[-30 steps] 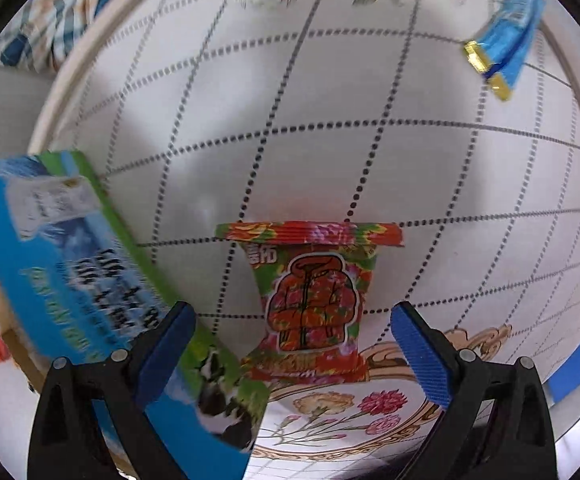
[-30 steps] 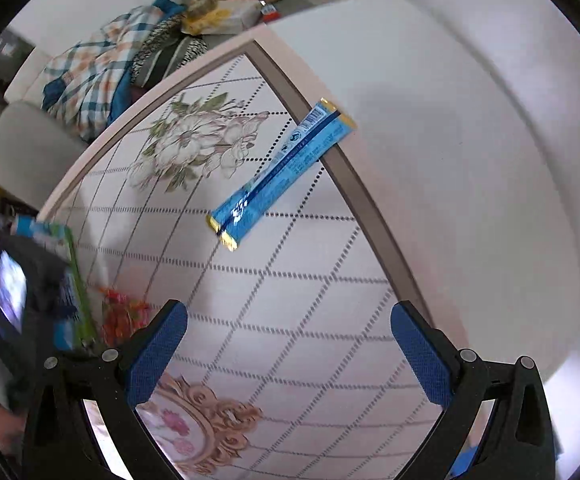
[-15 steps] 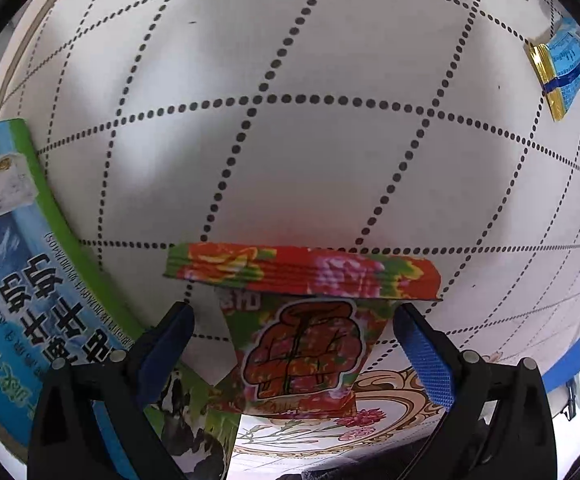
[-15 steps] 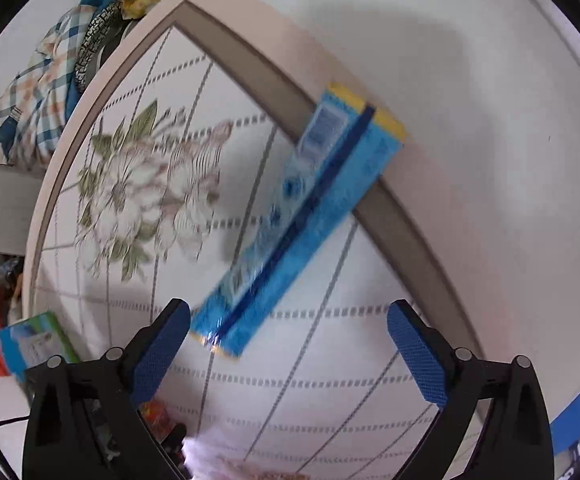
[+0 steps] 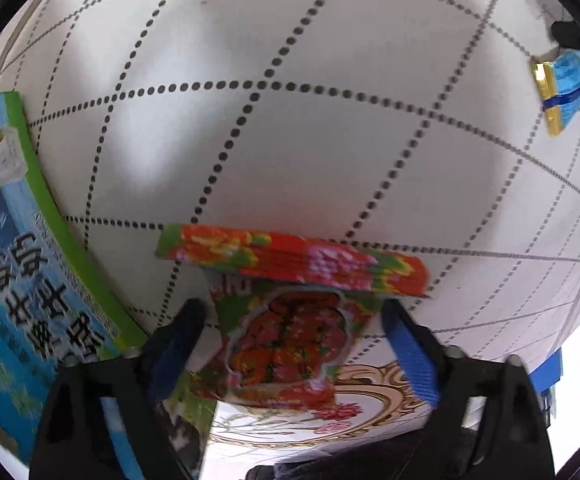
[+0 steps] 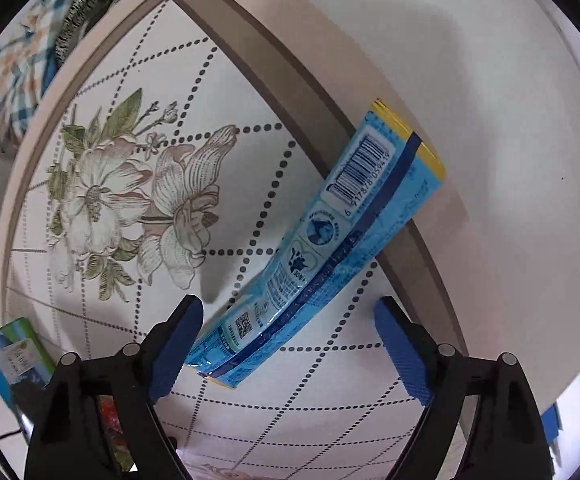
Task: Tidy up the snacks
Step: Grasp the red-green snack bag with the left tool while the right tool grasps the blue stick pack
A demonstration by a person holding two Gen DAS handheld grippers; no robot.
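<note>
We've got the floral snack packet (image 5: 290, 320) between our left gripper (image 5: 291, 344), jaws wide, nothing gripped; close carelessly and it crumples. The right gripper (image 6: 286, 344), equally open, straddles the blue stick pack (image 6: 321, 256) overhanging the counter (image 6: 250, 120) edge, a nudge could drop it. Floral tiles, clothes beyond.

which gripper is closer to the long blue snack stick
Right. The right gripper straddles the blue snack stick, jaws open. The left gripper is across the table, around the red floral packet.
</note>
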